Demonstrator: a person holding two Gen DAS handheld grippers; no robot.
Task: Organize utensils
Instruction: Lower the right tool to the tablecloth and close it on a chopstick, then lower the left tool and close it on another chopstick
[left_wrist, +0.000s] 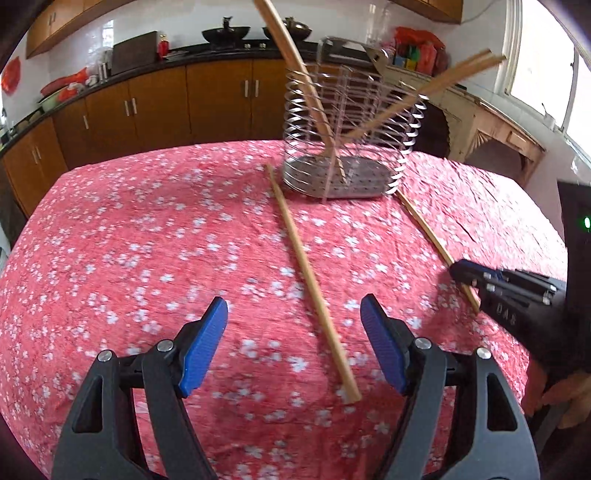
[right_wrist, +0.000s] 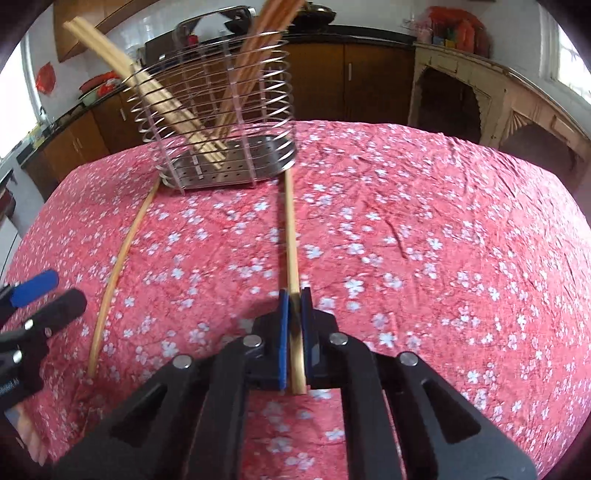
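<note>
A wire utensil holder (left_wrist: 351, 136) stands at the far side of the table and holds several wooden chopsticks (left_wrist: 291, 59); it also shows in the right wrist view (right_wrist: 221, 122). One chopstick (left_wrist: 314, 288) lies on the cloth, just ahead of my open, empty left gripper (left_wrist: 293, 314). My right gripper (right_wrist: 294, 299) is shut on a second chopstick (right_wrist: 290, 229), whose far tip lies by the holder's base. In the left wrist view the right gripper (left_wrist: 461, 271) grips that chopstick (left_wrist: 424, 225) at the right. The loose chopstick (right_wrist: 122, 254) and the left gripper (right_wrist: 37, 291) show at left.
The table is covered by a red floral tablecloth (left_wrist: 147, 240). Brown kitchen cabinets (left_wrist: 166, 103) and a dark counter with woks stand behind it. A pale wooden sideboard (right_wrist: 498, 96) stands at the back right.
</note>
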